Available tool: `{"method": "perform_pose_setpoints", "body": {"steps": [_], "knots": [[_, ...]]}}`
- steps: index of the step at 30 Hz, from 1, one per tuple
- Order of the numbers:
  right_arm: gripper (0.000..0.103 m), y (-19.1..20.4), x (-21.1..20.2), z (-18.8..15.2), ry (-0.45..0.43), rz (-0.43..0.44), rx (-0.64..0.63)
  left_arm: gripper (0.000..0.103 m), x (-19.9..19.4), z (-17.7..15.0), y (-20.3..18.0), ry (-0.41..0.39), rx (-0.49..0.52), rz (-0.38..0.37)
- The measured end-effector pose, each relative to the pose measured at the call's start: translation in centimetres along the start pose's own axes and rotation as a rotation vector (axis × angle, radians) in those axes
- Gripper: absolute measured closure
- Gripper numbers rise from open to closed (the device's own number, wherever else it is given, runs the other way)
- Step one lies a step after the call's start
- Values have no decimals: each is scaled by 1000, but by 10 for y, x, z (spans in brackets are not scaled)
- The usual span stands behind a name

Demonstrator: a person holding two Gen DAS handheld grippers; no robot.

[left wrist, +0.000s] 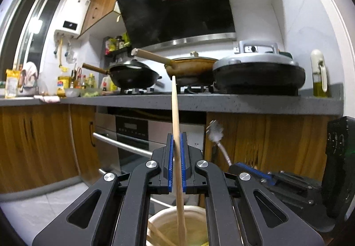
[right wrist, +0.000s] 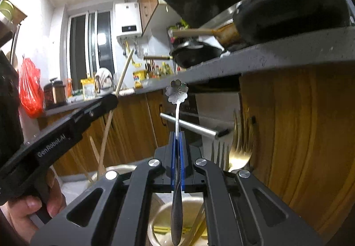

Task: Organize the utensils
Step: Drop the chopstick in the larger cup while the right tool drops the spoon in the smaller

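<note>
Here, a wooden chopstick (left wrist: 176, 126) is pinched between the closed jaws of the left gripper (left wrist: 176, 152), its lower end dipping into the pale cup (left wrist: 168, 215) directly below. A flower-ended spoon (right wrist: 177, 112) is clamped likewise by the right gripper (right wrist: 177, 157), its handle hanging over a metal cup (right wrist: 159, 212). Each piece is best lowered straight down into its cup before the jaws are eased apart, so nothing is tipped. A gold fork (right wrist: 240, 150) beside the metal cup is blurred. Both cups are largely hidden by the grippers, and what supports them cannot be seen.
</note>
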State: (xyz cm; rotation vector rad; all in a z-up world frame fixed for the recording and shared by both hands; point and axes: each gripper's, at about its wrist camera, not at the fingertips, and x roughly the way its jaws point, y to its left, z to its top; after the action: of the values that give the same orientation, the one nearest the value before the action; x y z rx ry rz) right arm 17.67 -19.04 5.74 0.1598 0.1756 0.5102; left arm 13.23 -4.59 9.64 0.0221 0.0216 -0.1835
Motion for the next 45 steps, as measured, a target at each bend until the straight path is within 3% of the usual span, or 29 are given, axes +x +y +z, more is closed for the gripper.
{"method": "perform_pose_setpoints", "body": {"steps": [7, 16, 21, 39, 45], "knots": [[100, -5, -7, -2, 58, 6, 31, 97, -16, -7, -3, 3, 13, -50], [102, -16, -42, -8, 61, -30, 81, 97, -55, -21, 2, 58, -31, -74], [102, -18, -60, -16, 42, -64, 68, 97, -69, -30, -1, 66, 5, -78], [102, -18, -47, -30, 114, -124, 39, 97, -51, -58, 11, 216, -35, -95], [102, -17, -46, -32, 122, -135, 24, 97, -53, -60, 10, 218, -32, -102]]}}
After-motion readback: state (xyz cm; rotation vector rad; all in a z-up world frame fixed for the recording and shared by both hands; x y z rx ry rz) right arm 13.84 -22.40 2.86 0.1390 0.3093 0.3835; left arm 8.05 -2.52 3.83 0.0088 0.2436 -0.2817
